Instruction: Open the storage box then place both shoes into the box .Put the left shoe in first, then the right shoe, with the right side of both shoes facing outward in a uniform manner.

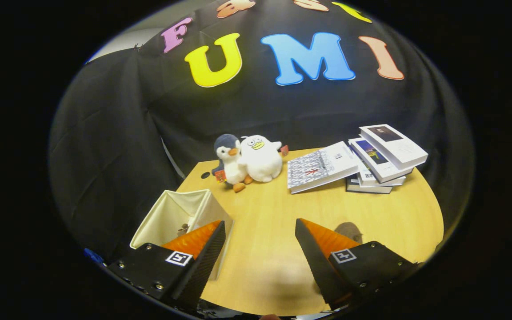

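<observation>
The storage box (pixel 180 218) is sitting open-topped on the table (pixel 274 235), just ahead of the left finger. The gripper (pixel 260 249) is hovering wide open, gripping nothing. Something small and dark is lying inside the box, possibly a shoe, too unclear to tell. Placing both shoes looks outstanding.

So the gripper (pixel 260 231) has its fingers spread wide with just bare wooden surface (pixel 265 249) between them. The open storage box (pixel 180 218) sits at the surface's left edge by the left finger; two plush penguins (pixel 247 162) and stacked books (pixel 358 162) sit along the far edge.
</observation>
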